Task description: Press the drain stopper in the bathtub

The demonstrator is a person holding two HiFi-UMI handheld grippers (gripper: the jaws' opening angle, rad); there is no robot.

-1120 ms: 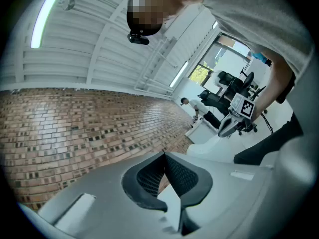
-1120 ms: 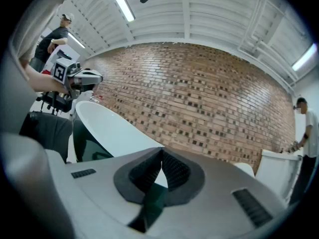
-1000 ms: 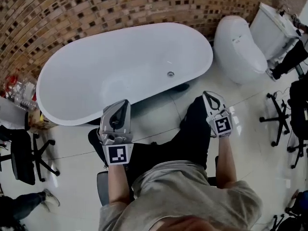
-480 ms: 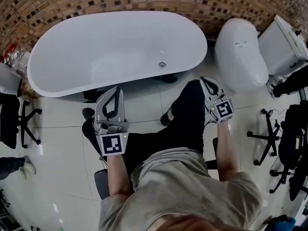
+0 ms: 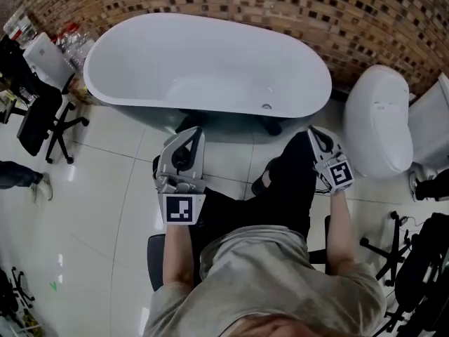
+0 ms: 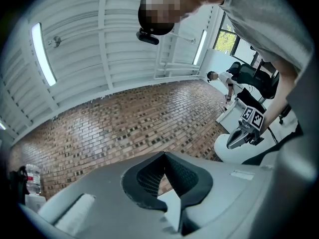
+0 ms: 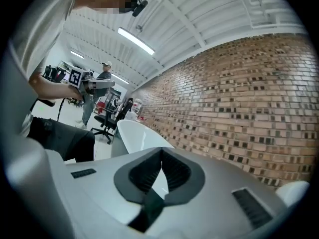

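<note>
The white oval bathtub (image 5: 210,55) stands against the brick wall, and its small round drain stopper (image 5: 266,107) sits on the tub floor near the right end. My left gripper (image 5: 192,133) hovers over the floor tiles in front of the tub, outside its rim, its jaws shut with nothing between them (image 6: 163,156). Further right, my right gripper (image 5: 313,130) is also shut and empty (image 7: 160,151), short of the tub's right end and nearer to the stopper. Part of the tub's rim (image 7: 137,133) shows in the right gripper view.
A white toilet (image 5: 377,121) stands right of the tub. Black office chairs (image 5: 42,114) and clutter (image 5: 49,51) crowd the left side, with a person's foot (image 5: 24,174) there. More chair bases (image 5: 393,248) are at the right. My dark-trousered legs (image 5: 287,188) lie between the grippers.
The view has swung, so the tub now sits further right and closer in the picture. Both grippers stay shut in front of the tub, in much the same place relative to my body.
</note>
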